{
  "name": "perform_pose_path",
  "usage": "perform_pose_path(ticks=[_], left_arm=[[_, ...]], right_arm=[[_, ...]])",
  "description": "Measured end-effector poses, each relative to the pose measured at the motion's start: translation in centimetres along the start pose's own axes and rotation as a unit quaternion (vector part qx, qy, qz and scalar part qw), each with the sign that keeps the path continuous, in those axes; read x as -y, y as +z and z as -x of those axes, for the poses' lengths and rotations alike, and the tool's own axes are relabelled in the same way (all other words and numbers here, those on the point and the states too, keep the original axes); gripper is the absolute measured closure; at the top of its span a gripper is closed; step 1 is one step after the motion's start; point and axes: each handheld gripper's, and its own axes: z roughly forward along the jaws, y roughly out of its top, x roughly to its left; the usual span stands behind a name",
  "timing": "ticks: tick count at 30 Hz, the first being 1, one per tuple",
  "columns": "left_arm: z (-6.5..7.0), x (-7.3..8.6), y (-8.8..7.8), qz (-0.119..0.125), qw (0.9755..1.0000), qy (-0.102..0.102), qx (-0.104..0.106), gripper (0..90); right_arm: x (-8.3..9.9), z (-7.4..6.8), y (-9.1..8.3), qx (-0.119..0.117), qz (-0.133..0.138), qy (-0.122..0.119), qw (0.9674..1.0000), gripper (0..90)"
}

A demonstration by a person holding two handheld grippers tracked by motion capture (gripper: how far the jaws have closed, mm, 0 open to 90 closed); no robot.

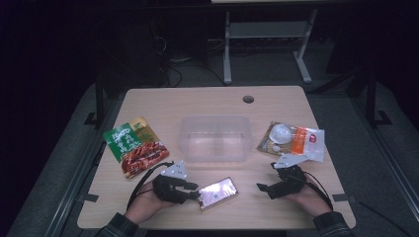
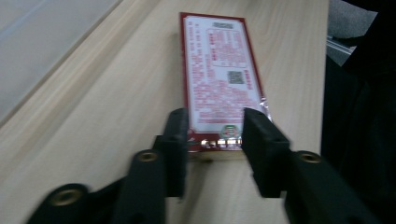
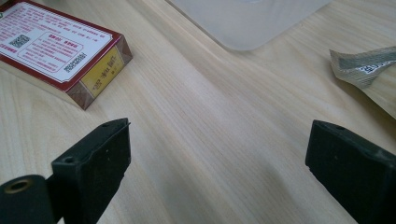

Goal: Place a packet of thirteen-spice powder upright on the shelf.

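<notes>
A flat red box (image 1: 218,193) with a white printed face lies on the wooden table (image 1: 207,101) near its front edge. In the left gripper view the box (image 2: 219,70) stretches away from my left gripper (image 2: 212,116). The two black jaws stand apart over the box's near end, and no pad visibly presses on it. From above, the left gripper (image 1: 195,190) sits at the box's left end. My right gripper (image 1: 267,177) rests to the box's right, wide open. Bare wood lies between its jaws in the right gripper view (image 3: 219,135), with the box (image 3: 60,51) off to the left.
A clear plastic container (image 1: 216,138) stands mid-table behind the box. A green and red snack bag (image 1: 136,146) lies at the left. Clear and orange packets (image 1: 291,140) lie at the right, one edge (image 3: 364,65) near my right jaw. A cable hole (image 1: 248,99) sits at the table's back.
</notes>
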Motion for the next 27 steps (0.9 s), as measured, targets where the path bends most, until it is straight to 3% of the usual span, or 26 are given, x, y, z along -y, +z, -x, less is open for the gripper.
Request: perform_pose_path(ticks=[5,8,15,27], left_arm=[[1.4,0.1,0.8,-0.013,0.9997,0.012,-0.015,37.7],[1.9,-0.1,1.6,-0.014,0.9992,0.021,-0.029,30.2],[1.5,0.0,2.5,-0.018,0.9988,0.011,-0.044,24.7],[1.7,0.1,3.8,-0.044,0.997,0.032,-0.055,24.6]], right_arm=[[0.0,0.0,0.1,-0.001,-0.001,0.0,1.0,6.1],[0.0,-0.1,0.1,-0.001,-0.002,0.0,1.0,6.1],[0.0,-0.2,0.2,-0.001,-0.004,-0.001,1.0,6.1],[0.1,-0.1,0.1,-0.001,-0.006,0.002,1.0,6.1]])
